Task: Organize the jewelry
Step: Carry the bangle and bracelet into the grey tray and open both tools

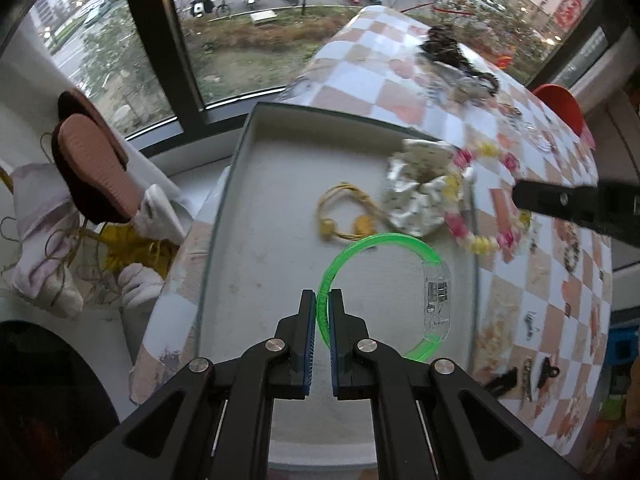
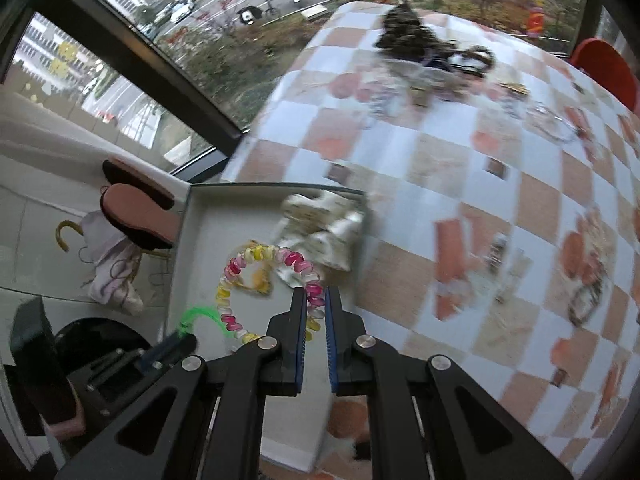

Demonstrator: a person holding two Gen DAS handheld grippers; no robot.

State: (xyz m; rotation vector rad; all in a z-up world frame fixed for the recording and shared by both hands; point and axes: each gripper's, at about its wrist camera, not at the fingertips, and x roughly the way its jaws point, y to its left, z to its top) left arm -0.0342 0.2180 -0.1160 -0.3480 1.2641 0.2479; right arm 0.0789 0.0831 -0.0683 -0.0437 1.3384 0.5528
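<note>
Over the shallow white tray point(image 1: 256, 184) at the tabletop's point(image 2: 460, 208) window-side edge, the left gripper point(image 1: 322, 300) has its jaws pinched on a green bangle point(image 1: 384, 240), while the right gripper point(image 2: 316, 300) grips a pink-and-yellow spiral bracelet point(image 2: 240, 264).

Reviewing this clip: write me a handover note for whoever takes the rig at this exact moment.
Left gripper: shut on the green bangle, held above the grey tray.
Right gripper: shut on the pink-and-yellow spiral bracelet, also over the tray.
Done: yellow hair tie and floral scrunchie already lie in the tray.
Left: set both held pieces down in the tray, then collect the dark pile and small clips from the checkered tablecloth.
</note>
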